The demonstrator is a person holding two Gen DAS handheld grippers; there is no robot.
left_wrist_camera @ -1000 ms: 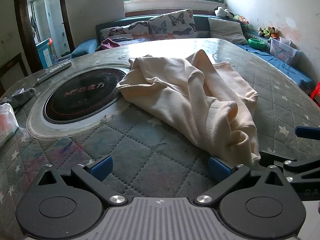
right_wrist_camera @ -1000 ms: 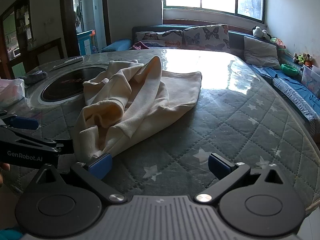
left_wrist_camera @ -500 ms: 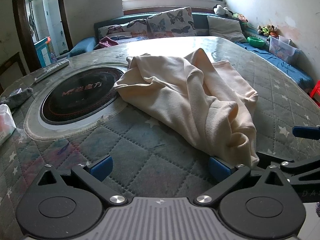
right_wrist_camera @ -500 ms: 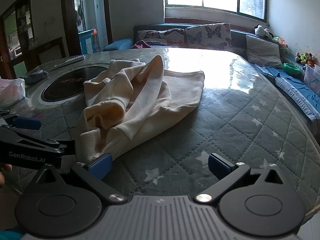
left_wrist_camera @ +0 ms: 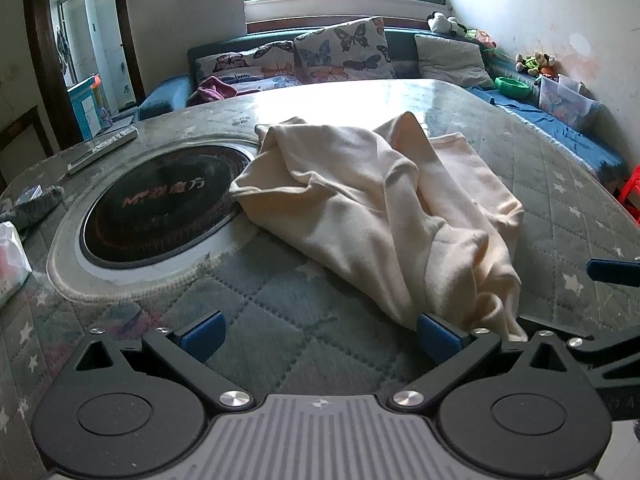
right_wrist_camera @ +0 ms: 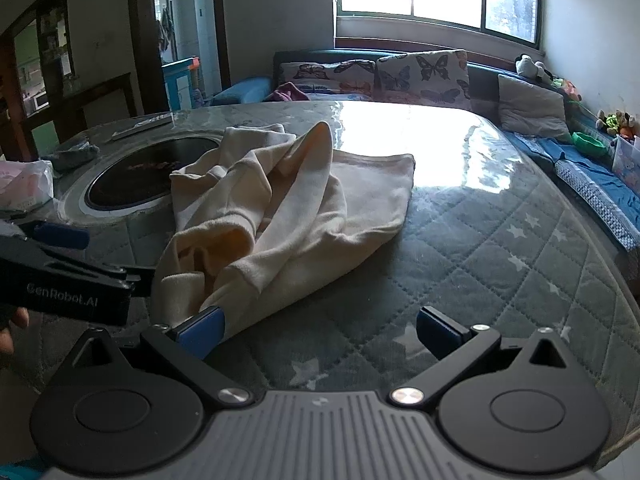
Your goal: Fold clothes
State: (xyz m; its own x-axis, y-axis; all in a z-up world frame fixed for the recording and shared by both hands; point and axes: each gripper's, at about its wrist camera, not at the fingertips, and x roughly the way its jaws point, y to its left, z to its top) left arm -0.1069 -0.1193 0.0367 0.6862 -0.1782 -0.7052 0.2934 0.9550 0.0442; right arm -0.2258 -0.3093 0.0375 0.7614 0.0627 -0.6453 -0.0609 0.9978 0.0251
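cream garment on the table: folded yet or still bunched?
Still bunched. The cream garment lies in a crumpled heap on the quilted table, with loose ridges and overlapping layers, no flat folds. Both grippers are open at its near edge.

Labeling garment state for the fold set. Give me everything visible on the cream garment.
The cream garment is a soft, fleecy-looking knit, plain, no print visible. It lies crumpled in a loose heap on the quilted star-pattern table cover, with a ridge standing up mid-pile and one flat panel spread toward the window. Its far-left edge overlaps the round black cooktop. A ribbed hem faces the near edge, between the open left claw and open right claw; contact cannot be told.
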